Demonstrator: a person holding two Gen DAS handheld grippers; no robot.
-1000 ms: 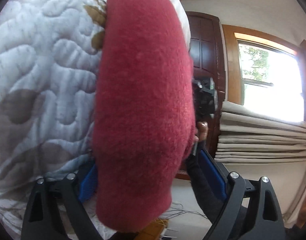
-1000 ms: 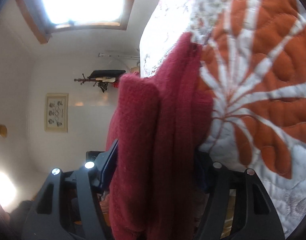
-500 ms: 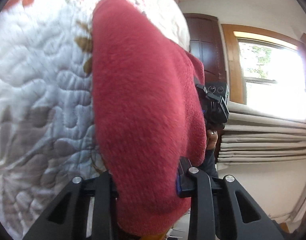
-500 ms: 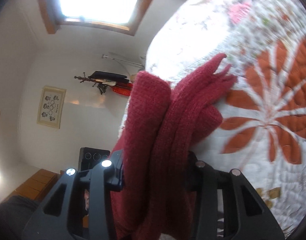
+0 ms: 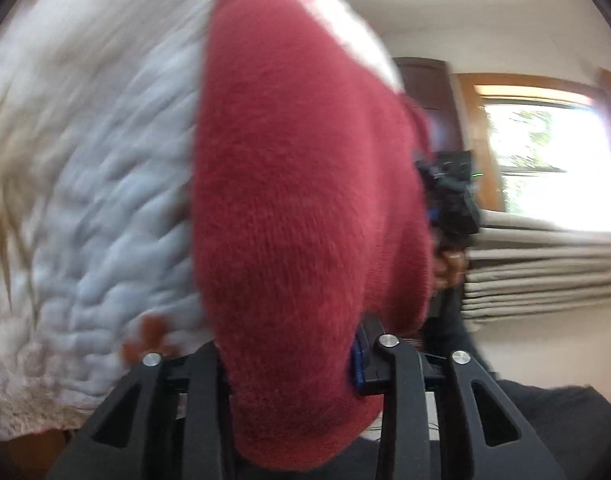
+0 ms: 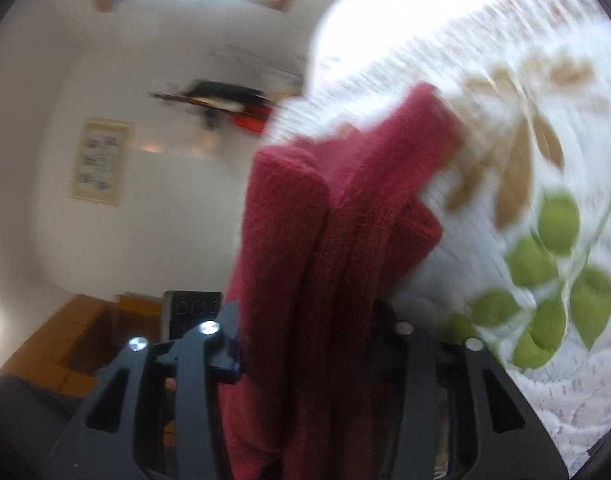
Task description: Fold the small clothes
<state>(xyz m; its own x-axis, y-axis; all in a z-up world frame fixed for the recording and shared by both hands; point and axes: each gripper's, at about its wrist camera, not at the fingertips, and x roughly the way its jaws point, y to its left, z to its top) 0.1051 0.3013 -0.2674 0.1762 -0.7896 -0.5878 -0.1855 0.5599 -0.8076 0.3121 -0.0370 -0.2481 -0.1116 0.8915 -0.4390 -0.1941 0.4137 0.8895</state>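
On your left, the quilted bed cover (image 5: 85, 200) fills the background, blurred by motion. Your left gripper (image 5: 289, 360) is clamped on one end of the red knitted garment (image 5: 305, 200), its jaws pressed into the thick wool, so the piece hangs in front of the lens, raised off the bed. Farther right in that view, your right gripper (image 5: 449, 204) shows beyond the garment's far edge, near the window (image 5: 553, 160).

From the right wrist, your right gripper (image 6: 305, 344) is closed on the garment's (image 6: 345, 240) other end, which is already doubled into several layers; a loose end trails toward the leaf-printed quilt (image 6: 545, 240).

You appear to be mid-fold, carrying the piece. Next, lower both ends together onto the bed, keep the layers aligned, and release only once it lies flat.
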